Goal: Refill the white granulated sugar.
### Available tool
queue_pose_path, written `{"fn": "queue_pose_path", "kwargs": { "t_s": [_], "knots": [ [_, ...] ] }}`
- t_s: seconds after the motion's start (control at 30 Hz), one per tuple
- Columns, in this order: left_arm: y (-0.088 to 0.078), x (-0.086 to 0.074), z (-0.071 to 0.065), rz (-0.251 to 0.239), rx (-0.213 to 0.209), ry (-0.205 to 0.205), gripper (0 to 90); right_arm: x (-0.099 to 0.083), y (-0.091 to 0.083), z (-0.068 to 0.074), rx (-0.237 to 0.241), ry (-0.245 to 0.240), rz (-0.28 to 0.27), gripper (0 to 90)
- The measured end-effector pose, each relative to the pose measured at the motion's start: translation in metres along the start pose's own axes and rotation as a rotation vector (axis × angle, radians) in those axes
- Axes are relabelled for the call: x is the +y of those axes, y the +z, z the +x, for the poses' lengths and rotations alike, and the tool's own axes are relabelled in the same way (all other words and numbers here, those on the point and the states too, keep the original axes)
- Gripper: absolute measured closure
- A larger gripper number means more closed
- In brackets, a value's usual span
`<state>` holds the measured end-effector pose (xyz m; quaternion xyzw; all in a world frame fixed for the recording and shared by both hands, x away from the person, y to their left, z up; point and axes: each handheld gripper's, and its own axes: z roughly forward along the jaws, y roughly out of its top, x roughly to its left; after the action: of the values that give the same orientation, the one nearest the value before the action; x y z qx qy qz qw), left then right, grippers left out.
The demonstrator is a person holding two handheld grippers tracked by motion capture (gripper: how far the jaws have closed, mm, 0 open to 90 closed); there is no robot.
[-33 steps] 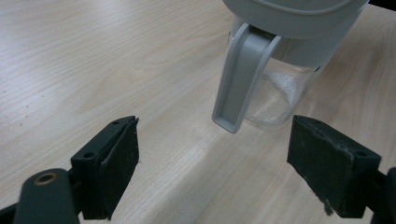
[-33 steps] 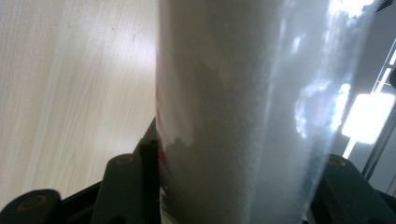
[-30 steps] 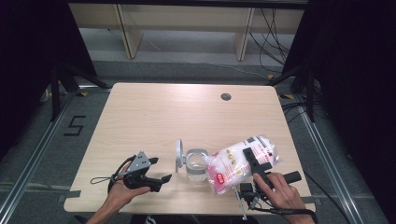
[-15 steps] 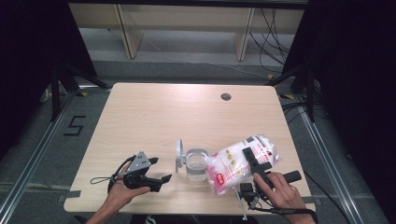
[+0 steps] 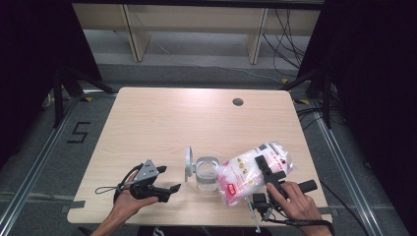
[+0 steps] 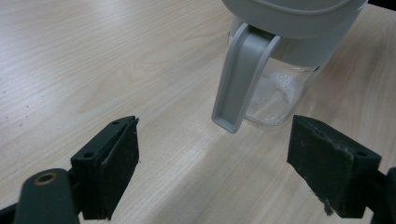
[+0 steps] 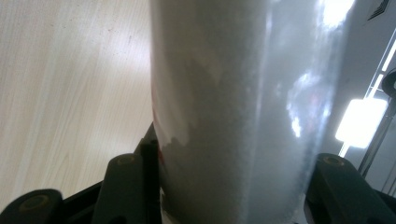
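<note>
A: Jar first. Where is it?

B: Clear glass jar [image 5: 206,173] stands upright on the wooden table [image 5: 196,118], near the table's front edge. Grey hinged lid [image 5: 189,163] is flipped open, standing on the jar's left side. In the left gripper view some white powder sits at the jar's bottom, and the lid's grey clasp [image 6: 240,79] hangs down in front of the glass.

A: Bag?

B: Clear plastic bag [image 5: 253,169] of white granules, red print on it, just right of the jar, its lower left end touching or nearly touching the jar's rim; can't tell which.

A: Right gripper?

B: Right gripper [image 5: 273,172] is clamped on the bag, jaws pressed to both sides of it, right of the jar. The right gripper view has the bag [image 7: 233,112] squeezed between the two black jaws.

A: Left one?

B: Left gripper [image 5: 167,189] sits left of the jar, near but apart from it, pointing at it. Jaws spread wide, nothing between them.

A: Anything else?

B: Dark round hole [image 5: 238,102] in the tabletop, well behind the jar.
</note>
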<state>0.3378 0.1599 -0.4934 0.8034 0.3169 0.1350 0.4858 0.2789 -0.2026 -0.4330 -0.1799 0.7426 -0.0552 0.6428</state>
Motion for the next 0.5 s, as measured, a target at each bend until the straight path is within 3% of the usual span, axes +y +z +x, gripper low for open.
{"fn": "queue_pose_path", "kwargs": {
  "t_s": [0.07, 0.1, 0.17, 0.4, 0.43, 0.47, 0.5],
  "knots": [
    [-0.0002, 0.0, 0.0001, -0.001, 0.0, 0.001, 16.3, 0.0003, 0.0006, -0.001, -0.006, -0.015, -0.008, 50.6],
    [0.0002, -0.0001, 0.0002, -0.005, -0.001, 0.0, 16.3, 0.0001, 0.0005, 0.0015, -0.006, 0.018, -0.002, 50.6],
    [0.0001, -0.0001, 0.0002, -0.004, -0.002, 0.001, 16.3, 0.0002, 0.0006, 0.0019, -0.012, 0.024, -0.002, 50.6],
    [-0.0001, 0.0, 0.0001, 0.002, -0.001, 0.003, 16.3, -0.0006, -0.001, -0.0035, -0.033, -0.032, -0.012, 50.6],
    [0.0001, -0.0001, 0.0, 0.0, 0.001, 0.001, 16.2, -0.0022, -0.0002, 0.0032, -0.052, 0.047, -0.017, 50.6],
    [0.0002, -0.0002, -0.0001, -0.002, 0.003, 0.0, 16.2, -0.0017, -0.0018, 0.0011, -0.024, 0.032, 0.01, 50.7],
    [0.0001, -0.0001, 0.0001, 0.002, -0.001, 0.0, 16.3, -0.0012, -0.0013, -0.0028, -0.03, -0.023, -0.002, 50.7]
  ]
}}
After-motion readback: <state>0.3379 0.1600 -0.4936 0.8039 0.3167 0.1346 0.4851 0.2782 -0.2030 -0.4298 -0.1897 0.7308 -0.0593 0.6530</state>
